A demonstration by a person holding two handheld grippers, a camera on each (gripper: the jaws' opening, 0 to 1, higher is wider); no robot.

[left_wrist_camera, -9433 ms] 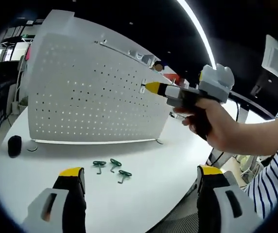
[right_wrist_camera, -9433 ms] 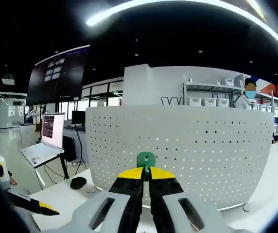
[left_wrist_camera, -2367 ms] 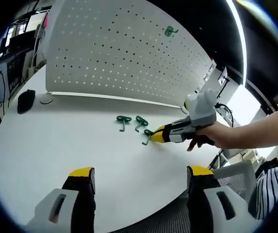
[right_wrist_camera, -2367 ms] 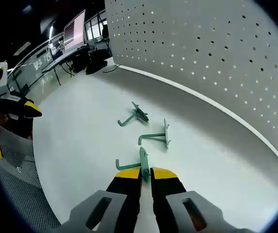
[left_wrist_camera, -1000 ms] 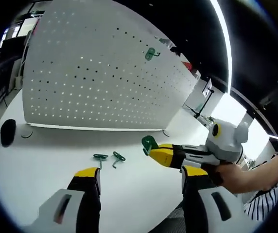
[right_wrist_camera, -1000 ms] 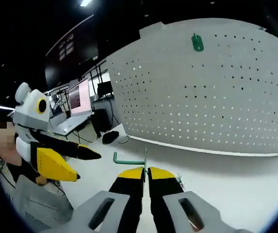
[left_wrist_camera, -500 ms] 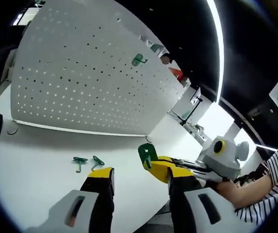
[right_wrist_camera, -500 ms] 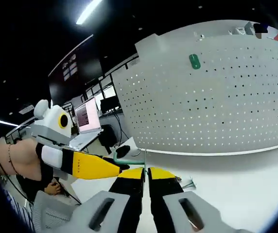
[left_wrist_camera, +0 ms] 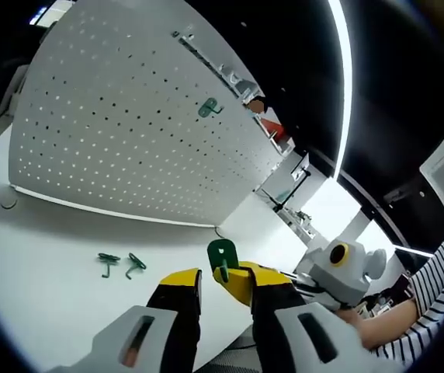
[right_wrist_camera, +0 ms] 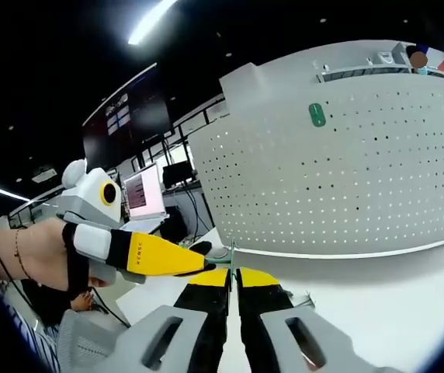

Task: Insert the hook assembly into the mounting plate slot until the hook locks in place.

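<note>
Your white perforated mounting plate (left_wrist_camera: 129, 148) stands upright on the white surface (left_wrist_camera: 43, 264), one green hook (left_wrist_camera: 206, 109) already seated high on it. Two spare green hooks (left_wrist_camera: 121, 264) lie on the surface before it. Your right hand-held gripper (right_wrist_camera: 232, 272) is clamped on a green hook assembly (left_wrist_camera: 222, 256); your left hand-held gripper (left_wrist_camera: 222, 284) has jaws parted around that hook's plate. No writing is legible.

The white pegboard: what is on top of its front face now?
One green hook hangs high on the pegboard. How it sits in the holes cannot be seen, since its own plate covers them.
</note>
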